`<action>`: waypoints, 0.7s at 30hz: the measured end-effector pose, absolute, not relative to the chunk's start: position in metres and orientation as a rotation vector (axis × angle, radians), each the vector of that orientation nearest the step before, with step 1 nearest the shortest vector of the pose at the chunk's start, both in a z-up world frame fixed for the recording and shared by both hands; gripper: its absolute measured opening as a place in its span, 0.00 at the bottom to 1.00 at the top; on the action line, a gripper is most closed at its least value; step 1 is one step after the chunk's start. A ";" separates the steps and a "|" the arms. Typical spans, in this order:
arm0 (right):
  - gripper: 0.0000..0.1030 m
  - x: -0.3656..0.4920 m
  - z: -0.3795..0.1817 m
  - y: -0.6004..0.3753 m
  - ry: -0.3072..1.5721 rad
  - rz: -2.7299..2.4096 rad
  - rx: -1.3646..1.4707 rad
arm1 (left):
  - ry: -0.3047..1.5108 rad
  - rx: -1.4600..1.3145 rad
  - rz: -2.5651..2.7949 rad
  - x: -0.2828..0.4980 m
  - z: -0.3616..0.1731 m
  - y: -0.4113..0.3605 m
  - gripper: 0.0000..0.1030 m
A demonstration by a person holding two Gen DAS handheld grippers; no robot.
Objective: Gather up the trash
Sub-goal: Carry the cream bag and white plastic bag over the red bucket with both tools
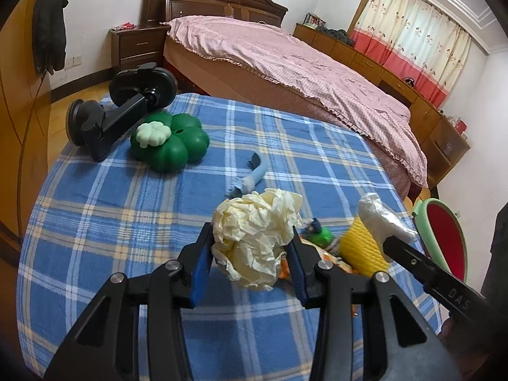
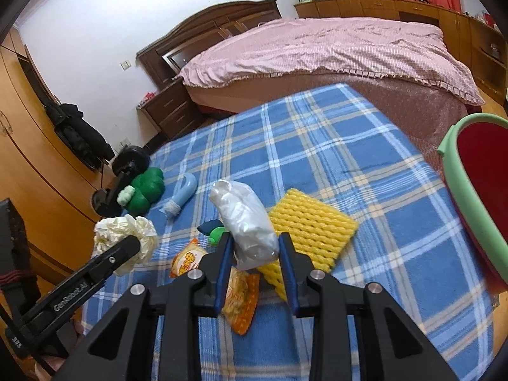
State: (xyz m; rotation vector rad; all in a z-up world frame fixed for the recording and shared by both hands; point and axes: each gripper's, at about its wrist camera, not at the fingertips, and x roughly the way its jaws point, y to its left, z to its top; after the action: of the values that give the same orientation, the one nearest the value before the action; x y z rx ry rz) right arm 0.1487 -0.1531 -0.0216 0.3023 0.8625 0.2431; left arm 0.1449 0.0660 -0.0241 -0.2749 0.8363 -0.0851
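Note:
My left gripper is shut on a crumpled cream paper ball, held above the blue plaid tablecloth; the ball also shows in the right wrist view. My right gripper is shut on a white plastic bag, also seen in the left wrist view. A yellow foam net, orange snack wrappers and a small green and blue piece lie on the cloth under the grippers.
A green clover-shaped toy, a black suction-cup phone holder and a light blue tube lie at the table's far left. A red bin with a green rim stands right of the table. A pink-covered bed is behind.

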 end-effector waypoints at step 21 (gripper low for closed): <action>0.31 0.090 0.031 -0.211 0.728 0.258 0.383 | 0.797 -0.246 -0.159 0.109 0.020 0.012 0.42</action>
State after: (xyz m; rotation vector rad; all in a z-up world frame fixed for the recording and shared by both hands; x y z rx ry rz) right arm 0.0904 -0.2110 0.0309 0.3826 0.7280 0.2578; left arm 0.1095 0.0119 0.0200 -0.2462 0.7972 -0.1595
